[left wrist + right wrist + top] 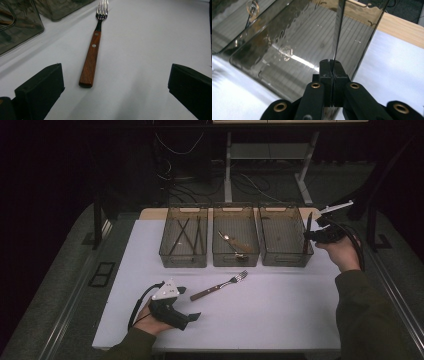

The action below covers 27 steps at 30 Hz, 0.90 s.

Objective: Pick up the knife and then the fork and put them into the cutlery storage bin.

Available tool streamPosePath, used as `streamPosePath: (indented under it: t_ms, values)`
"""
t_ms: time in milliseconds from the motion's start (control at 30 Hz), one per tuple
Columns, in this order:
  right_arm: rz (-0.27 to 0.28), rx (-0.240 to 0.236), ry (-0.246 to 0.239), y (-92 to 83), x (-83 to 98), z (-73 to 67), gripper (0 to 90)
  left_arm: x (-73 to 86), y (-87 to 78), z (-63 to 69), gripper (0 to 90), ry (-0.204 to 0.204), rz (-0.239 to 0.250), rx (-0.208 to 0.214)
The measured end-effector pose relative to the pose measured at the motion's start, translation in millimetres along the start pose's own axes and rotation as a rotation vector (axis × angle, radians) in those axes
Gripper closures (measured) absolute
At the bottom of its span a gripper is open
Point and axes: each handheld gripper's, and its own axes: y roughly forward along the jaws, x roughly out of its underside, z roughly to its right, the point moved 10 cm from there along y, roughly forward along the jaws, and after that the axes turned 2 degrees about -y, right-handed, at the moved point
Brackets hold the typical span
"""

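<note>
A fork (220,286) with a wooden handle lies on the white table, tines pointing to the far right. My left gripper (189,303) rests low at the near left, open, its jaws wide apart on either side of the fork's handle end (91,57) and a little short of it (115,82). My right gripper (309,236) is at the far right, shut on a thin dark knife (308,222) that stands upright. In the right gripper view the blade (338,32) rises from the closed jaws (332,63) over the right-hand smoky bin (287,45).
Three smoky plastic bins stand in a row at the back of the table: the left one (182,260) holds dark sticks, the middle one (235,260) a spoon (227,240), the right one (285,261) looks bare. A wooden table edge (402,27) runs behind them.
</note>
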Motion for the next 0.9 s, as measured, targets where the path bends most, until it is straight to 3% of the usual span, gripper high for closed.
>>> streamPosePath:
  t_ms: [267,500,667,900]
  values:
    - [0.027,-0.002,0.005,26.2,-12.3,-1.9,88.8,-1.0,0.6,1.2,0.0,0.009,0.002,0.007]
    - [0.01,0.01,0.021,55.7,-13.9,-5.2,86.3,-3.1,-0.3,1.3,0.0,0.018,0.013,0.008]
    - [0.001,0.001,0.055,63.2,-9.9,-5.5,68.5,-2.9,-0.7,1.6,0.0,0.021,0.008,0.009]
    - [0.065,-0.055,0.096,45.8,-13.1,-9.5,48.8,-3.4,0.0,1.7,0.0,0.023,0.011,0.005]
